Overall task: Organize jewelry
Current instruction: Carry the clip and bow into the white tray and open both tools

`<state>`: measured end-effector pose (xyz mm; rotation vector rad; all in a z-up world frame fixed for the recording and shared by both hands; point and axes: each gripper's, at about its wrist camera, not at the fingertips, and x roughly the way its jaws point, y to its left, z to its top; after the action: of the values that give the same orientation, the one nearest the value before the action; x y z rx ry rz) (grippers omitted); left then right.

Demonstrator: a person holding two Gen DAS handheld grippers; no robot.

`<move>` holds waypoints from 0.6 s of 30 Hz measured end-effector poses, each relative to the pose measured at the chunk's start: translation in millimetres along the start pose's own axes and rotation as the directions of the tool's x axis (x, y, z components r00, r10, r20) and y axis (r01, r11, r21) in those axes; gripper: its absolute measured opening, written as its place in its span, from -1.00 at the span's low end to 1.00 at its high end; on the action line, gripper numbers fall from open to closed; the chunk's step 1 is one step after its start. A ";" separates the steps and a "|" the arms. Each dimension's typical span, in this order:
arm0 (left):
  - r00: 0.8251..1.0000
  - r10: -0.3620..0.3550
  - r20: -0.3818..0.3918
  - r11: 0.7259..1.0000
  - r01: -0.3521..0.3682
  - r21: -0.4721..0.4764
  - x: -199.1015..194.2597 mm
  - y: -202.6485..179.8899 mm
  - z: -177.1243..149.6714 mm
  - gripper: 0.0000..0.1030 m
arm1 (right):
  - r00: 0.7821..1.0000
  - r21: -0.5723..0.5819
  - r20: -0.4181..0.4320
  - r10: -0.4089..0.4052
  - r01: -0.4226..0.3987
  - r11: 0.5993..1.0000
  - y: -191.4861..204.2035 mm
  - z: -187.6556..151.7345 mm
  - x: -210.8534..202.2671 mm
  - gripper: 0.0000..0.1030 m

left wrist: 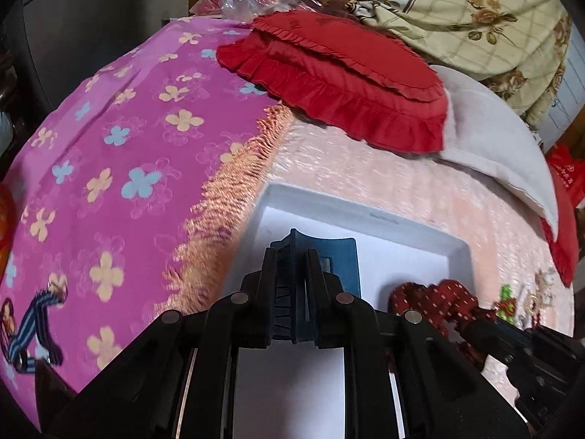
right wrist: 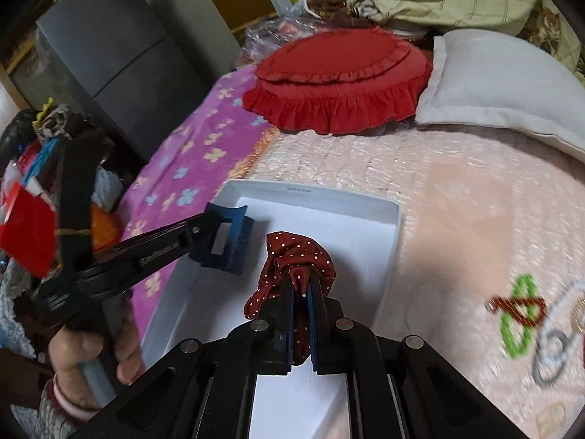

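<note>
Jewelry pieces are in both of our grippers above a white tray (right wrist: 387,219) on the bed. Nearest us, our right gripper (right wrist: 300,289) points steeply down over the tray, its jaws clamped together on a dark red polka-dot scrunchie (right wrist: 292,256), whose fabric bunches up past the fingertips and hangs below them. In the left wrist view the same scrunchie (left wrist: 435,294) shows at the lower right, above the tray floor. Our left hand (right wrist: 87,347) grips the handle of the left gripper (left wrist: 292,256), which also tilts downward and reaches in from the tray's left side. Its jaws are pressed close on a blue hair claw clip (left wrist: 338,259), held over the near-left part of the tray (left wrist: 457,252); from the right wrist view the clip (right wrist: 223,236) sits just left of the scrunchie, apart from it. To the right of the tray, on the pale pink bedspread (right wrist: 457,190), lie loose beaded pieces: a green and red bracelet cluster (right wrist: 519,311), blurred. Farther back, a red ruffled cushion (right wrist: 340,77) rests beside a white pillow (right wrist: 504,84), with a magenta flowered sheet (left wrist: 128,139) to the left.
</note>
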<state>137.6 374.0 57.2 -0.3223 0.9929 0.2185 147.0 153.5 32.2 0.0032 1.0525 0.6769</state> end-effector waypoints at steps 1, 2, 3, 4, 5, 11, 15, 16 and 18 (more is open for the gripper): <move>1.000 0.004 0.001 1.000 -0.004 -0.001 1.9 1.4 1.8 -0.74 | 1.000 -0.001 0.000 -0.005 0.005 1.000 -0.5 2.9 4.9 -0.88; 1.000 0.008 0.000 1.000 -0.008 -0.007 4.7 3.6 3.1 -0.74 | 1.000 -0.001 -0.001 -0.010 0.010 1.000 -2.1 5.6 8.5 -0.88; 1.000 0.010 -0.001 1.000 -0.010 -0.011 7.7 5.0 4.4 -0.74 | 1.000 -0.003 -0.002 -0.016 0.016 1.000 -3.2 7.9 13.7 -0.88; 1.000 0.010 -0.005 1.000 -0.010 -0.019 10.4 6.9 4.7 -0.74 | 1.000 -0.005 -0.003 -0.025 0.025 1.000 -4.4 9.7 17.7 -0.88; 1.000 0.004 -0.004 1.000 -0.004 -0.029 13.0 9.0 5.3 -0.74 | 0.999 -0.008 -0.001 -0.037 0.037 0.999 -4.8 10.8 20.7 -0.88; 0.998 -0.064 0.000 0.996 0.063 -0.068 13.5 17.0 3.9 -0.41 | 0.996 -0.055 0.009 -0.089 0.090 0.994 -3.6 11.2 29.3 -0.51; 0.994 -0.102 0.047 0.992 0.105 -0.066 -5.4 16.1 0.1 -0.18 | 0.993 -0.064 0.062 -0.104 0.108 0.992 -1.1 9.7 14.9 0.01; 0.994 -0.100 0.050 0.992 0.103 -0.067 -9.2 15.9 -0.6 -0.18 | 0.992 -0.065 0.066 -0.107 0.112 0.992 -0.3 9.0 10.0 0.01; 0.993 -0.101 0.061 0.992 0.105 -0.073 -23.2 15.6 -3.8 -0.18 | 0.991 -0.060 0.075 -0.113 0.117 0.991 0.4 6.1 -1.4 0.01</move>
<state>117.2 386.3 72.3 -0.4332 0.9106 0.1710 151.3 154.9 36.6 -0.0879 0.9545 0.6014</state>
